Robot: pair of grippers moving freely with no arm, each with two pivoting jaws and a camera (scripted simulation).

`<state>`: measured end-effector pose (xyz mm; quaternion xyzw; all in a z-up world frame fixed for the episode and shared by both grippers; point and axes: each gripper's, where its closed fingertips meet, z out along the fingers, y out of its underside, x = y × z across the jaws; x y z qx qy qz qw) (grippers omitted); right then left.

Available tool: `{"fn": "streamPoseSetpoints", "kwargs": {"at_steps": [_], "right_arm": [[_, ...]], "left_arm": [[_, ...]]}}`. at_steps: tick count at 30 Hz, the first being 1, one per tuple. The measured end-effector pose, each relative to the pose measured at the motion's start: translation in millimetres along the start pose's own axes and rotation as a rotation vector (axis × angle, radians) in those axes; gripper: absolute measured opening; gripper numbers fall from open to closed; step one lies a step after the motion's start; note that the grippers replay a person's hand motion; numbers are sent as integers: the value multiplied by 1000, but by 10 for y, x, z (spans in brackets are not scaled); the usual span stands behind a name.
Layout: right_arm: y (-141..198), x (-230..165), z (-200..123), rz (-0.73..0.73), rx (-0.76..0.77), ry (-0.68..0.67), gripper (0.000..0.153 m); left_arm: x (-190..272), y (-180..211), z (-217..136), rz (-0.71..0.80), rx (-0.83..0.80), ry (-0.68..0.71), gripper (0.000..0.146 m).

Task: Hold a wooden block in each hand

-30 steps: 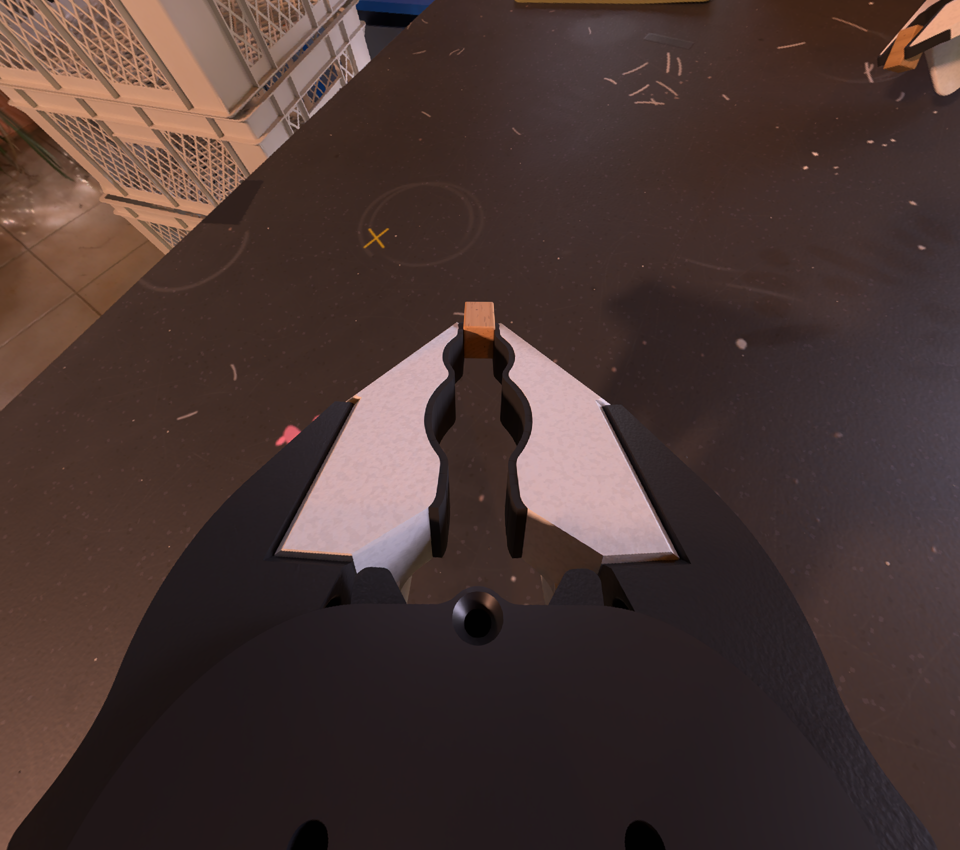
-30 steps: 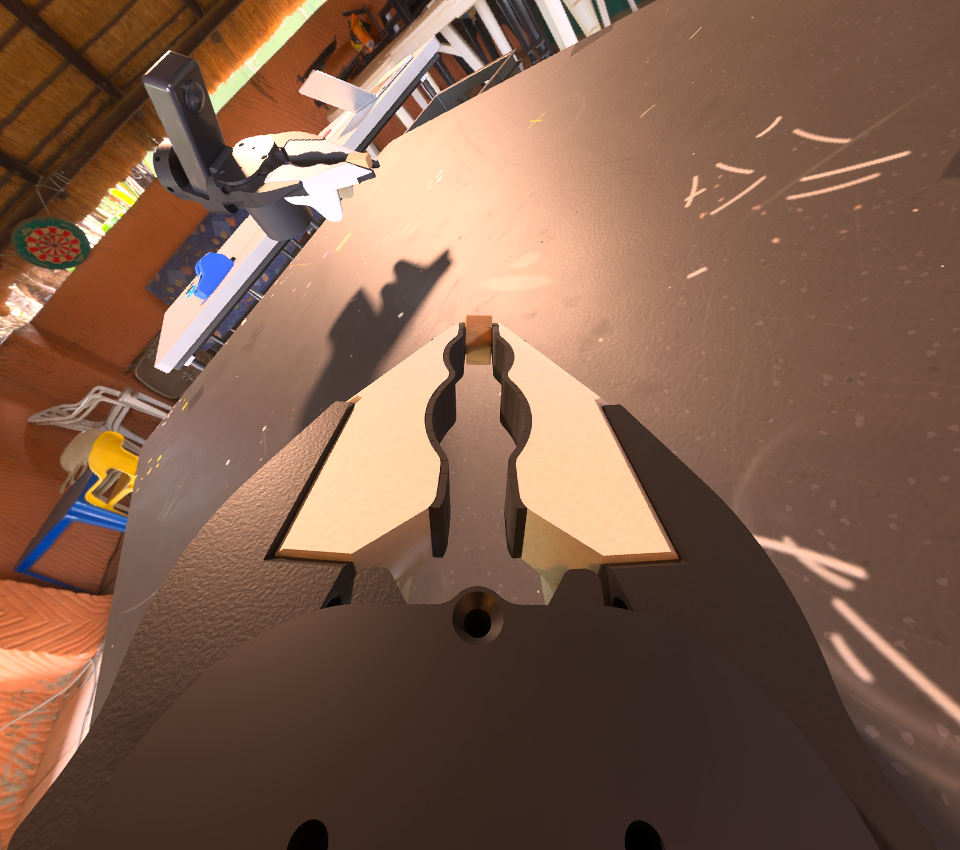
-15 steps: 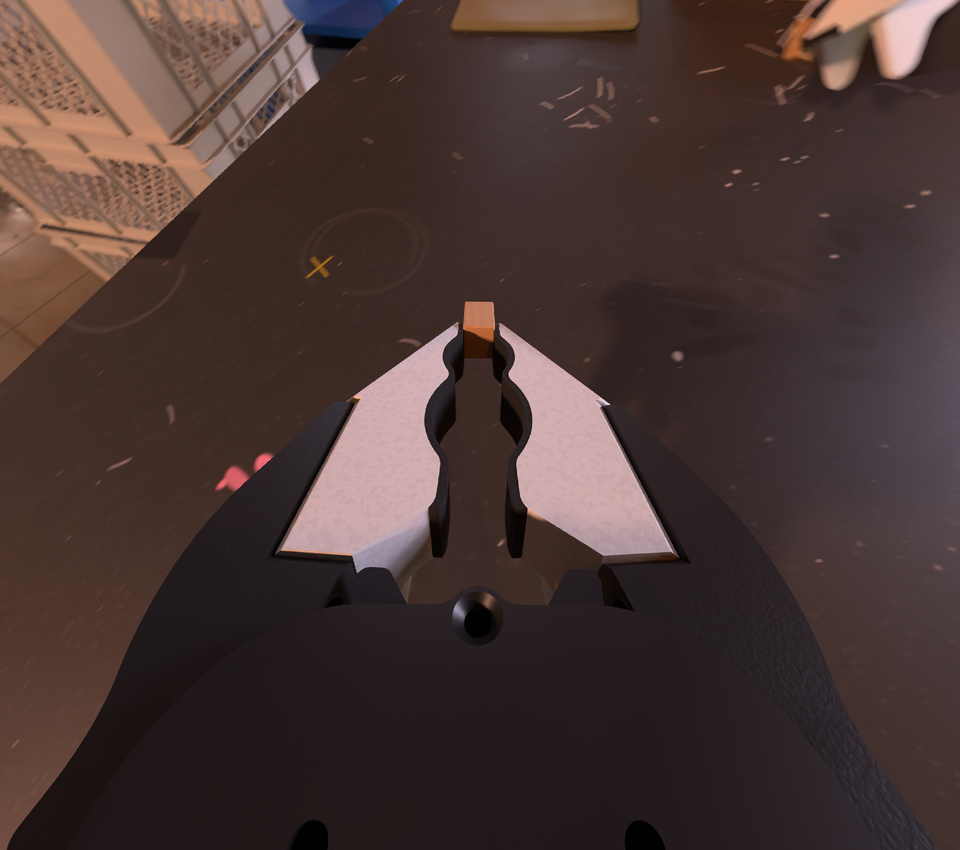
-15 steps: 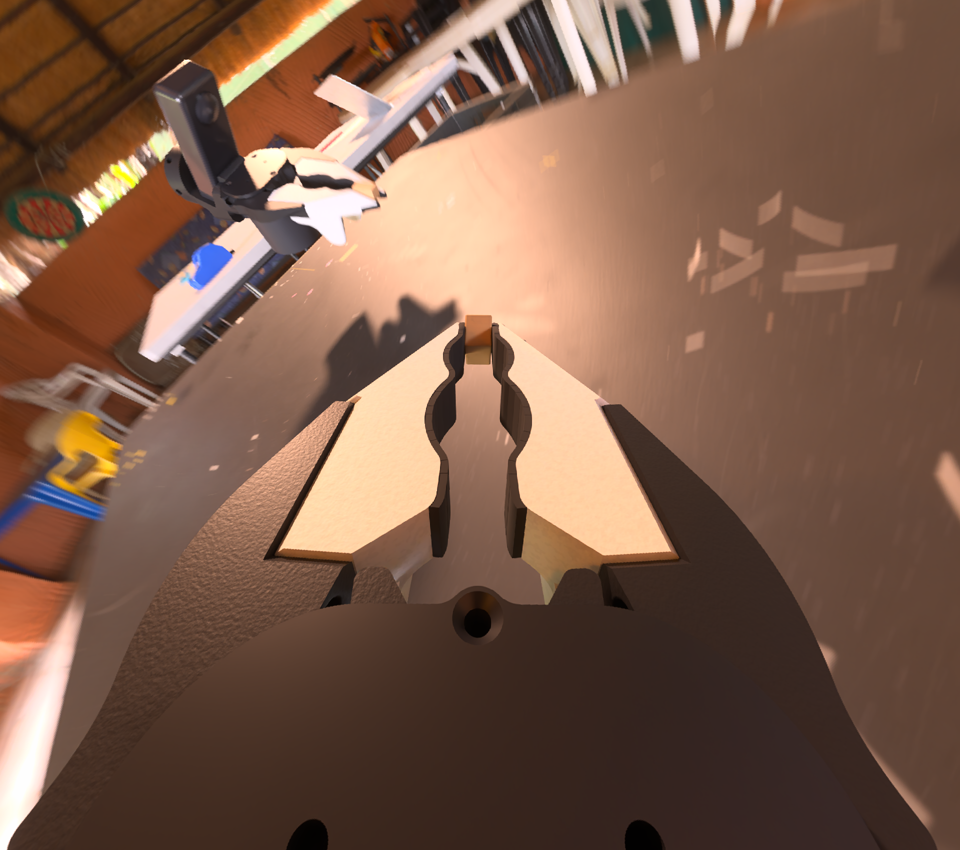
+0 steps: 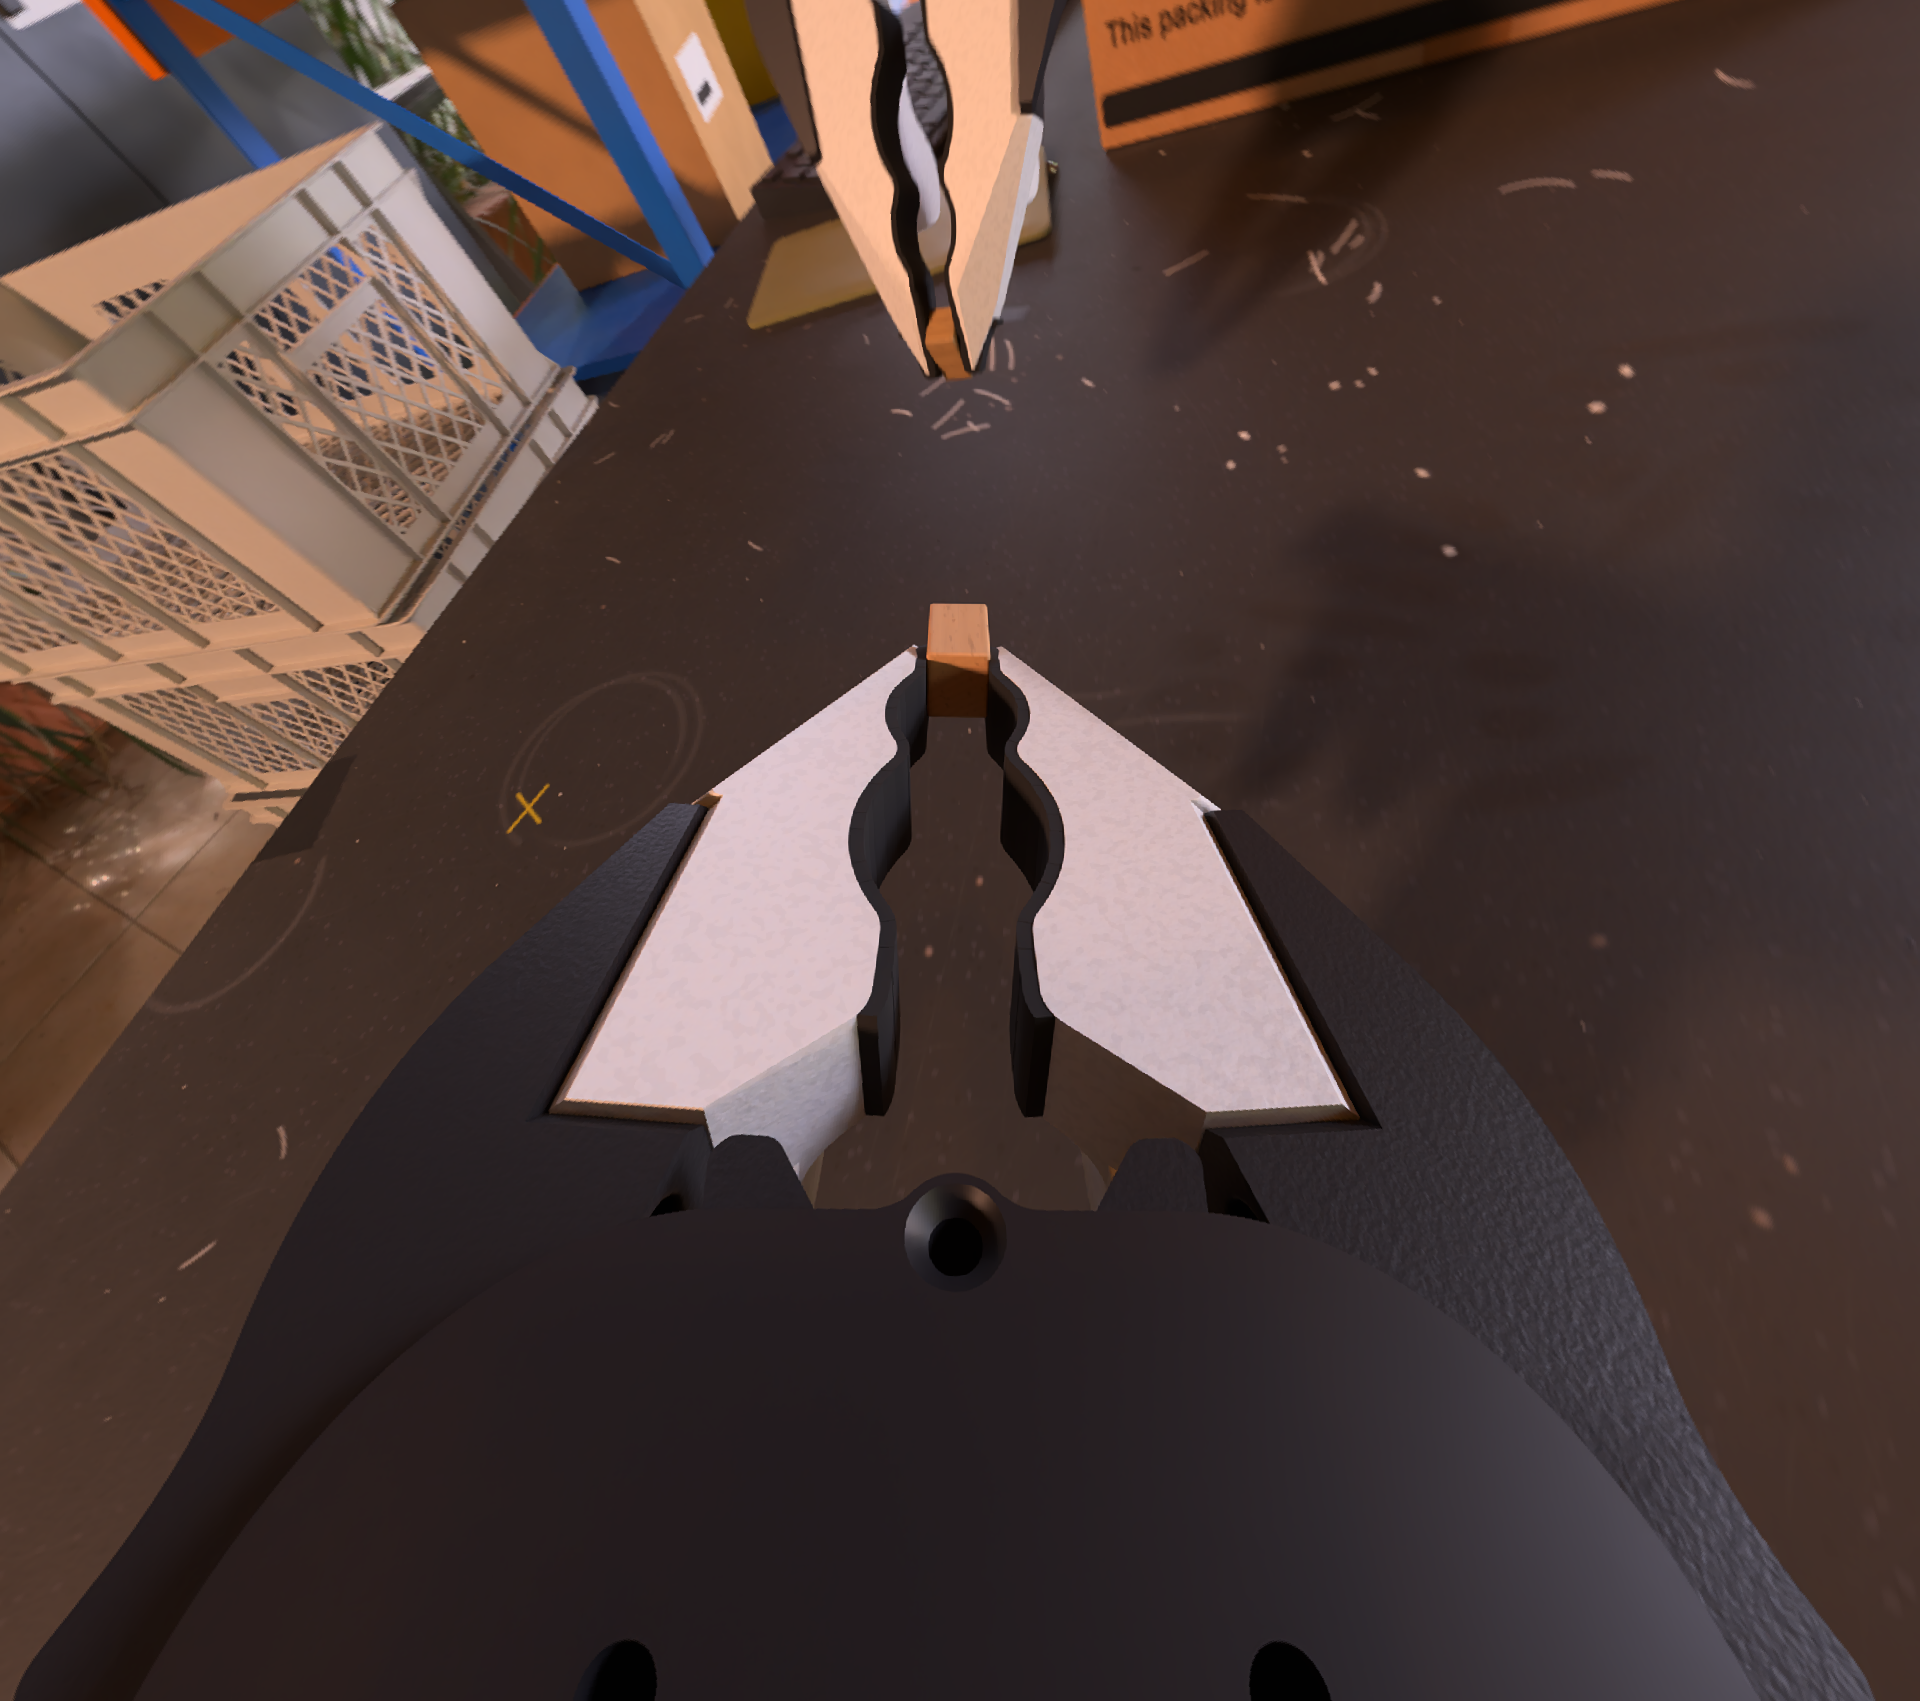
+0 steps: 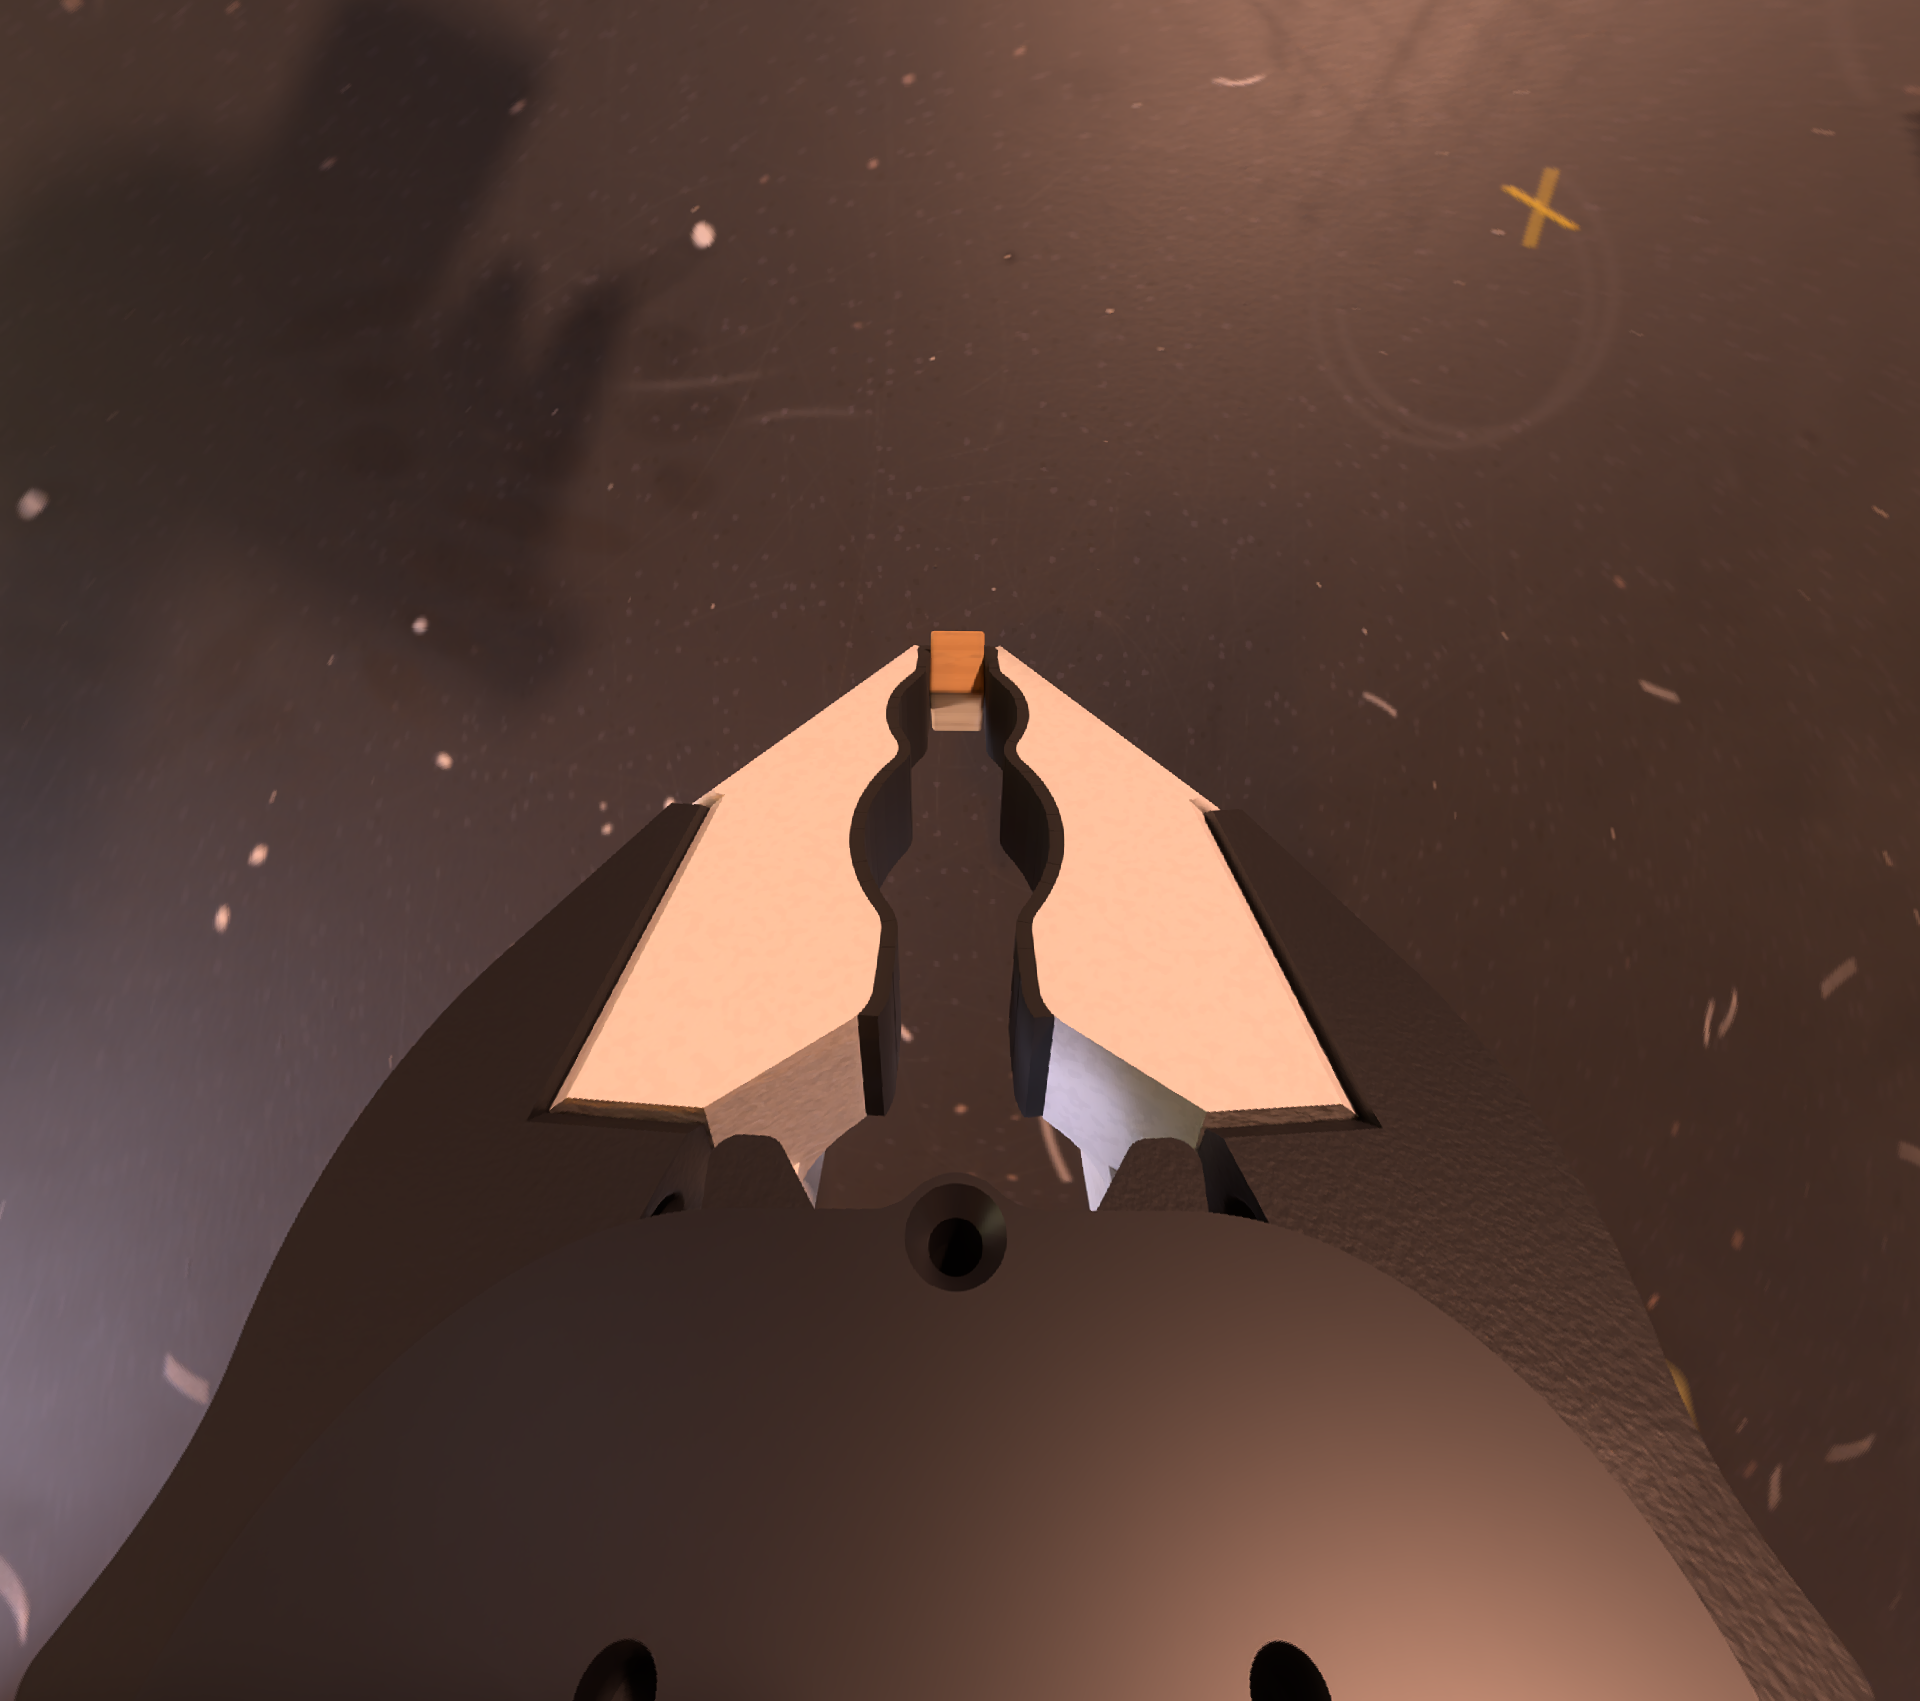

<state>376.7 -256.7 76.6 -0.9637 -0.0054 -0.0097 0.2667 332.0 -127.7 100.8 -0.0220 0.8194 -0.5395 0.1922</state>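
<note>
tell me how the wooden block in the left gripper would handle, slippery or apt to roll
The wooden block, pinched at the left gripper tips, looks rigid with flat faces, so it probably won't roll. Only the fingertips hold it, so it might twist if bumped. Small, so likely light.

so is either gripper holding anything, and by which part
Both are. The left gripper pinches a block by its two side faces at the fingertips; the right gripper pinches its own block the same way.

One small orange-brown wooden block (image 5: 957, 662) is sitting pinched between the left gripper's (image 5: 957, 685) fingertips, raised above the table. A second wooden block (image 6: 956, 662) is sitting likewise in the right gripper (image 6: 956, 685).
</note>
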Motion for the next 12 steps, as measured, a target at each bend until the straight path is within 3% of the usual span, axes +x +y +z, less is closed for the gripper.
{"fn": "streamPoseSetpoints", "kwargs": {"at_steps": [5,12], "right_arm": [[-29,136,61,-137,-45,-145,9],[-90,109,171,-273,53,-154,9]], "left_arm": [[-9,-36,186,-72,35,-53,9],[88,81,487,130,12,-9,9]]}}
